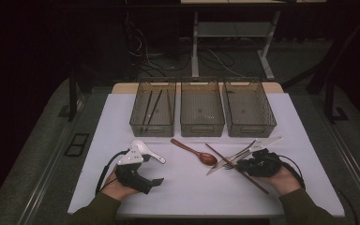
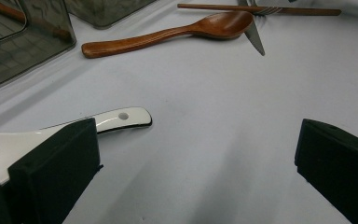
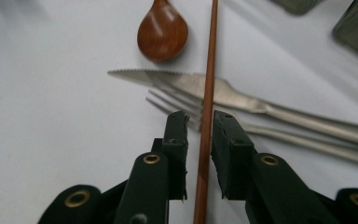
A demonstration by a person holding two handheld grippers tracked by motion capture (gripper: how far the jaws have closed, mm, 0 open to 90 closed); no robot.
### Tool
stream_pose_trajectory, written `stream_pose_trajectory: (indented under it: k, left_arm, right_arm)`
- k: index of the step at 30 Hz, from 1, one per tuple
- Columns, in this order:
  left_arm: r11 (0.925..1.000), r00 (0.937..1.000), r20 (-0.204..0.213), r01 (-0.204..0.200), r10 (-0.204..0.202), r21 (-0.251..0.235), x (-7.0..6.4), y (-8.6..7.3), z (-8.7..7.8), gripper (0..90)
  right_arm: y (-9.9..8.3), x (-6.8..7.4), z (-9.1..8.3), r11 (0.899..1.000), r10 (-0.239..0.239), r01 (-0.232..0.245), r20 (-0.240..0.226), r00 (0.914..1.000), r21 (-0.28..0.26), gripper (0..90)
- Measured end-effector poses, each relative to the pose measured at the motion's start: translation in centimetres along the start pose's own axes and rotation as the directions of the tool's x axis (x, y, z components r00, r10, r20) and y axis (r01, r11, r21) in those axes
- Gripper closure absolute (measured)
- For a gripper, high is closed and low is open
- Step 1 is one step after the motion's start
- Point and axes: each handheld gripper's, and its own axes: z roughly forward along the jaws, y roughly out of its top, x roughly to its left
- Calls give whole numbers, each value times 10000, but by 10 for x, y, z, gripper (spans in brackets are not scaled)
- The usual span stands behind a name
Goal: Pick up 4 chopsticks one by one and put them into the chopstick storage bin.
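No writing, label, brand, number or sign can be read anywhere in these pictures.

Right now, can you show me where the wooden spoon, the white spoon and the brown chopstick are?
wooden spoon point(image 1: 208, 158), high view, on its bowl.
white spoon point(image 2: 121, 118), left gripper view, on its handle near the hole.
brown chopstick point(image 3: 208, 98), right gripper view, on its shaft above the jaws.
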Motion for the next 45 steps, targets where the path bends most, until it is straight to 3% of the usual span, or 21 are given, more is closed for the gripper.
stream_pose_trajectory:
  k: [3, 15, 23, 29, 38, 45]
  left_arm:
    - [10000, 10000, -7, 1, -1, 24, 0, 0, 0, 0]
    - [10000, 10000, -9, -49, 49, 65, 0, 0, 0, 0]
    - [9999, 10000, 5, -87, 87, 97, 0, 0, 0, 0]
    - [9999, 10000, 10, -92, 91, 92, -1, 0, 0, 0]
    - [9999, 10000, 15, -74, 73, 79, -1, 0, 1, 0]
    - [9999, 9999, 7, -105, 105, 131, -1, 0, 2, 0]
  right_arm:
    - [-4, 0, 1, 9995, -120, 114, 239, 9996, 283, 763]
    - [-9, -3, 9, 9961, -251, 223, 315, 9992, 852, 783]
    - [-9, -2, 10, 9953, -356, 316, 420, 9985, 914, 830]
    - [-9, -4, 8, 9965, -139, 111, 332, 9994, 825, 837]
    - [-5, -7, -2, 9999, 130, -130, -7, 9999, -108, 837]
    - [1, -11, -10, 9942, 352, -396, -445, 9984, -1004, 837]
